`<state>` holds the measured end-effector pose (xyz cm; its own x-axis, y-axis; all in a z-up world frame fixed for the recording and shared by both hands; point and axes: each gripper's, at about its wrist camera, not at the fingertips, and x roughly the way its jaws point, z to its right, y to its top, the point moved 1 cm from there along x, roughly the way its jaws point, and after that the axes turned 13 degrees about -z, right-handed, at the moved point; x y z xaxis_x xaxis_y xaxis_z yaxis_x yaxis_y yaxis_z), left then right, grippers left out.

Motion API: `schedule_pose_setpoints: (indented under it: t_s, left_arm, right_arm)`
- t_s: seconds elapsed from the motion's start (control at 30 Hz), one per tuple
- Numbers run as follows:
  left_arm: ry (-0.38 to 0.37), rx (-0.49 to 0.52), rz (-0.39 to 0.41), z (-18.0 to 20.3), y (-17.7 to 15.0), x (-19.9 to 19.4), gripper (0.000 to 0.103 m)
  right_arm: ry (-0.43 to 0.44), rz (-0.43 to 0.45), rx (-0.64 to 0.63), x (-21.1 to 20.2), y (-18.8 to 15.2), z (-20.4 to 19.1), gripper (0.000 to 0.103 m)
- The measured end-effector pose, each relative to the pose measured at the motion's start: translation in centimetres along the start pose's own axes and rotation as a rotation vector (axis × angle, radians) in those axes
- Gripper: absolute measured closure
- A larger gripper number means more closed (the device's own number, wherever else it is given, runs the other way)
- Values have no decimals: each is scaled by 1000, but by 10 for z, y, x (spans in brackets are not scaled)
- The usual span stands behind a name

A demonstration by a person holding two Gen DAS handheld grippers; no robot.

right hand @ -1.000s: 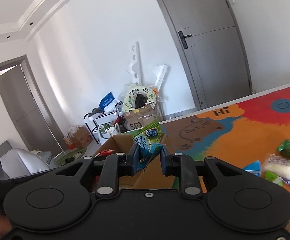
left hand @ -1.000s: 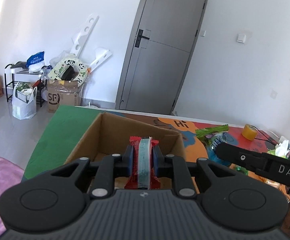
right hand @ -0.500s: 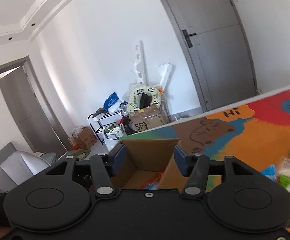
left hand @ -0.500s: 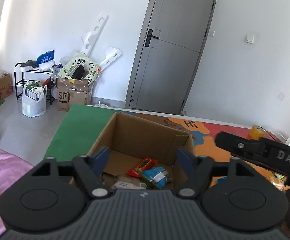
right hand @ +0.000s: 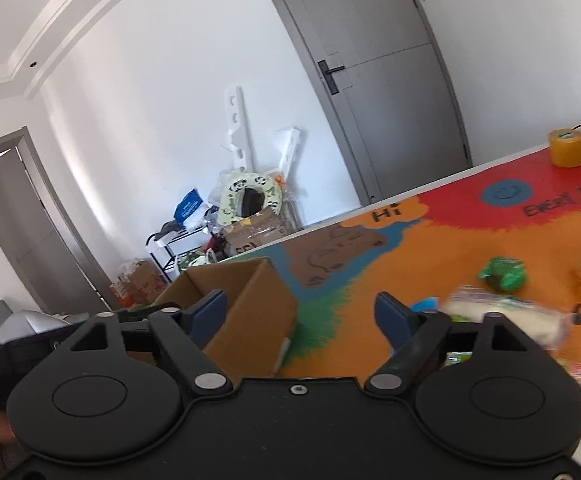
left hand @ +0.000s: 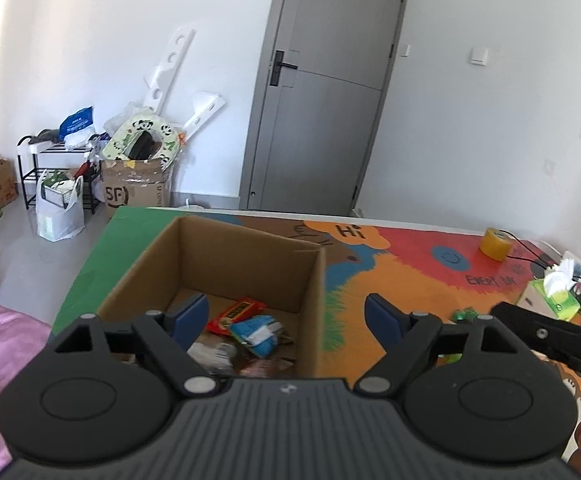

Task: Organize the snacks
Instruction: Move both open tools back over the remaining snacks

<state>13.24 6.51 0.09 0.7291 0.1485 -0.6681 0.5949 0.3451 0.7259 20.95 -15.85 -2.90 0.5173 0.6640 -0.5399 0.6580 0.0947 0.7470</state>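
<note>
The left gripper (left hand: 286, 316) hangs low in the frame over the near edge of the box (left hand: 310, 276), its jaws wide and opening, nothing between the pads. Below it, inside the box, lie a red bar (left hand: 234, 314) and a blue packet (left hand: 256, 334), just beside each other, with other wrappers too blurred to name. At the lower right of that view the right gripper's black arm juts in.

The right gripper (right hand: 300, 314) also stands wide and opening, empty. The box (right hand: 250, 312) sits at lower left of its view, its corner behind the left pad (right hand: 210, 314). Loose snacks lie at the right on the mat (right hand: 410, 256): a green packet (right hand: 504, 274), and a white pack (right hand: 502, 314) just past the right finger. A tape roll (right hand: 566, 148) stands well apart at upper right.
</note>
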Motion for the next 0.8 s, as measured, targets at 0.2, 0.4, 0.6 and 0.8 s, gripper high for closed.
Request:
schedule_pose_setpoints:
  t_s: [0.2, 0.4, 0.6, 0.8]
  left_arm:
    - [-15, 37, -9, 23, -13, 0, 18]
    - [-52, 69, -23, 45, -24, 0, 17]
    - [-91, 82, -20, 70, -27, 4, 17]
    - [-124, 130, -33, 101, -31, 15, 17]
  right_arm:
    - [-50, 38, 52, -22, -9, 31, 6]
    - [-99, 53, 70, -41, -22, 56, 1]
    - [-146, 63, 87, -58, -29, 79, 1]
    - [-186, 75, 81, -74, -33, 101, 1]
